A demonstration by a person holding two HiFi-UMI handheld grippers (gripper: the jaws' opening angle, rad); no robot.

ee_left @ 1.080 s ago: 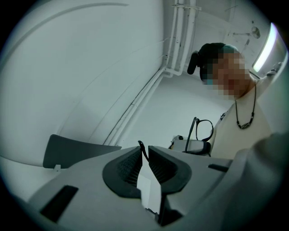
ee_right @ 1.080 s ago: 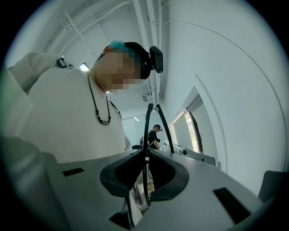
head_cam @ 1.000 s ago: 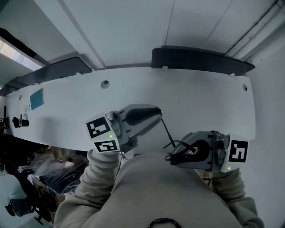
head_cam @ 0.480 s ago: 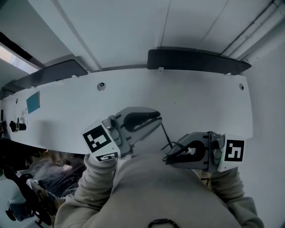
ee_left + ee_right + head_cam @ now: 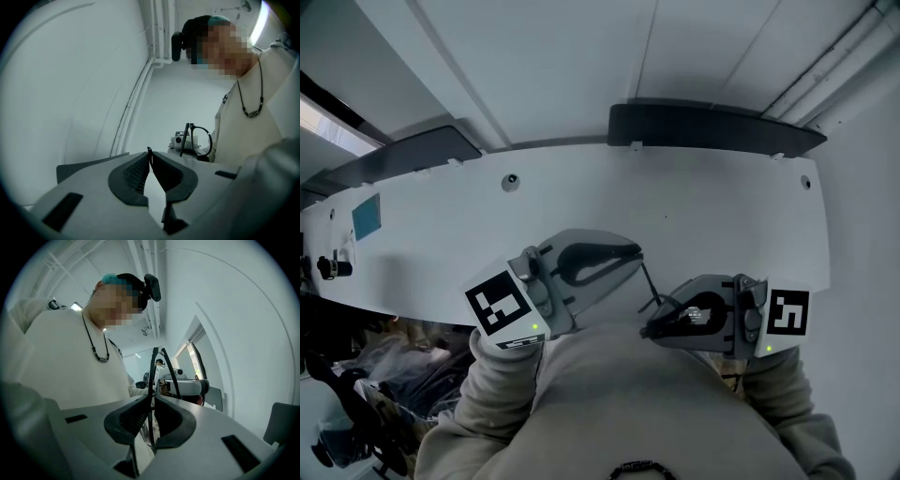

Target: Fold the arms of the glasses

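Observation:
I hold black glasses (image 5: 649, 279) between both grippers, close to my chest over the white table (image 5: 722, 216). My right gripper (image 5: 649, 330) is shut on the front frame; in the right gripper view the thin dark rim (image 5: 154, 362) runs up from between its pads (image 5: 140, 416). My left gripper (image 5: 635, 251) has just been closing, and its tips (image 5: 150, 152) now pinch the end of one arm, a small black hook showing at the jaw tips. In the left gripper view the lens and other arm (image 5: 194, 140) show ahead, in front of the right gripper.
Two dark curved panels (image 5: 712, 127) (image 5: 403, 155) stand along the table's far edge. A blue sticker (image 5: 366, 216) and a small black fitting (image 5: 330, 267) are at the table's left end. Dark clutter (image 5: 356, 375) lies below the table at left.
My left gripper has rolled, its marker cube swinging down and to the left, and its jaws have narrowed on the arm's end. The right gripper has kept its grip and barely shifted.

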